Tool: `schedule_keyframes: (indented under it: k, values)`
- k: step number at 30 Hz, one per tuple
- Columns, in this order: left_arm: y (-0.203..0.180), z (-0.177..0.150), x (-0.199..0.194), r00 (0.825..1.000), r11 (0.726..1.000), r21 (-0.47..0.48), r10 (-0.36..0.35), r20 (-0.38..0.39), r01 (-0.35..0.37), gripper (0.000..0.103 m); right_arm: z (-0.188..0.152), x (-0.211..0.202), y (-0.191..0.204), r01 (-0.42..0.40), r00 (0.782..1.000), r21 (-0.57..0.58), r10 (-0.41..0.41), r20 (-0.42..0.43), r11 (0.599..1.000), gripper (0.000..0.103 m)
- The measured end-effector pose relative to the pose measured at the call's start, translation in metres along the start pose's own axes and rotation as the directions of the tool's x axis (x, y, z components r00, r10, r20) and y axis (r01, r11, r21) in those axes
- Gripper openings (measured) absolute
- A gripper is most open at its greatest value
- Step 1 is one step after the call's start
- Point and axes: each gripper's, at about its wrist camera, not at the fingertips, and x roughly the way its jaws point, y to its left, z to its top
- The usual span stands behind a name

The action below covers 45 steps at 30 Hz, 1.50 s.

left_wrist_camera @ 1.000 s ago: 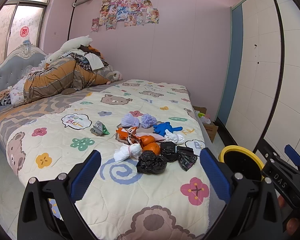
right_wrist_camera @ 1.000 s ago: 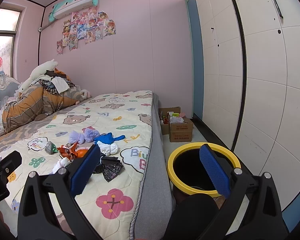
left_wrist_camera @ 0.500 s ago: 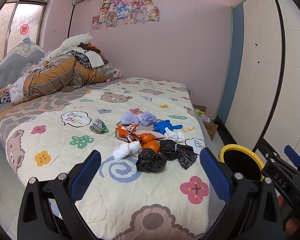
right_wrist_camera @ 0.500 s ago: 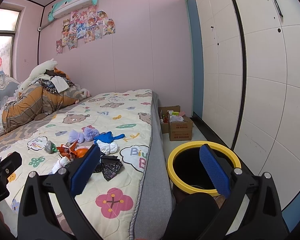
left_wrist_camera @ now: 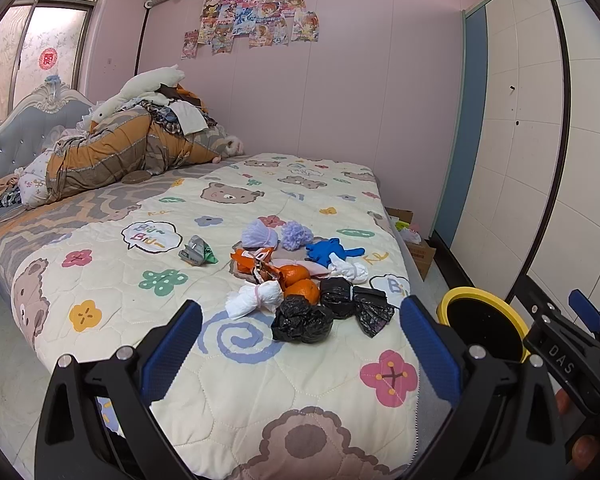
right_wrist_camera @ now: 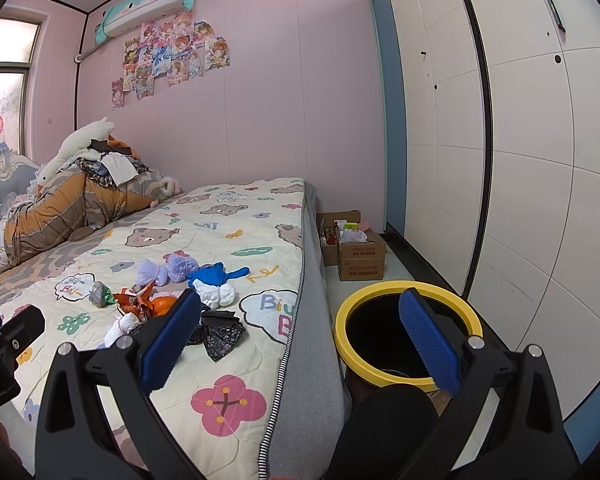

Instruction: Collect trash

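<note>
Here, three black bags (left_wrist_camera: 302,322) and two oranges (left_wrist_camera: 302,290) lie on the bed (left_wrist_camera: 112,280), both grippers' fingers (left_wrist_camera: 171,350) spread empty.

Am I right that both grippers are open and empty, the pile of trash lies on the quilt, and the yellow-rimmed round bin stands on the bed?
Not quite: the yellow-rimmed round bin stands on the floor beside the bed, as the right wrist view shows. The rest holds: the left gripper and right gripper are open and empty, and the pile of trash lies on the quilt.

Left gripper (left_wrist_camera: 300,344): jaws spread wide, empty, level, pointing forward.
Right gripper (right_wrist_camera: 300,344): jaws spread wide, empty, held just right of the left one.
</note>
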Motion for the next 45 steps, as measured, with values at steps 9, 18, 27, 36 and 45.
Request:
schedule_keyframes:
  k: [9, 18, 27, 36, 45]
  values:
    - [0.000, 0.000, 0.000, 1.000, 1.000, 0.001, 0.001, -0.001, -0.001, 0.096, -0.002, 0.002, 0.001, 0.002, 1.000, 0.002, -0.002, -0.003, 1.000, 0.095]
    - [-0.001, 0.000, 0.000, 1.000, 1.000, -0.001, 0.000, -0.002, 0.000, 0.095, -0.003, 0.003, 0.001, 0.004, 1.000, 0.003, -0.004, -0.007, 1.000, 0.095]
    - [0.000, -0.001, 0.000, 1.000, 1.000, -0.001, 0.000, -0.004, 0.000, 0.096, -0.003, 0.004, 0.001, 0.004, 1.000, 0.003, -0.004, -0.008, 1.000, 0.095]
    - [0.000, -0.001, 0.000, 1.000, 1.000, -0.001, -0.001, -0.004, 0.001, 0.096, -0.004, 0.003, 0.000, 0.005, 1.000, 0.005, -0.005, -0.010, 1.000, 0.095]
    - [0.003, -0.003, 0.005, 1.000, 1.000, 0.002, 0.009, -0.006, -0.009, 0.095, -0.006, 0.011, 0.001, 0.002, 0.999, 0.003, -0.002, -0.035, 1.000, 0.095]
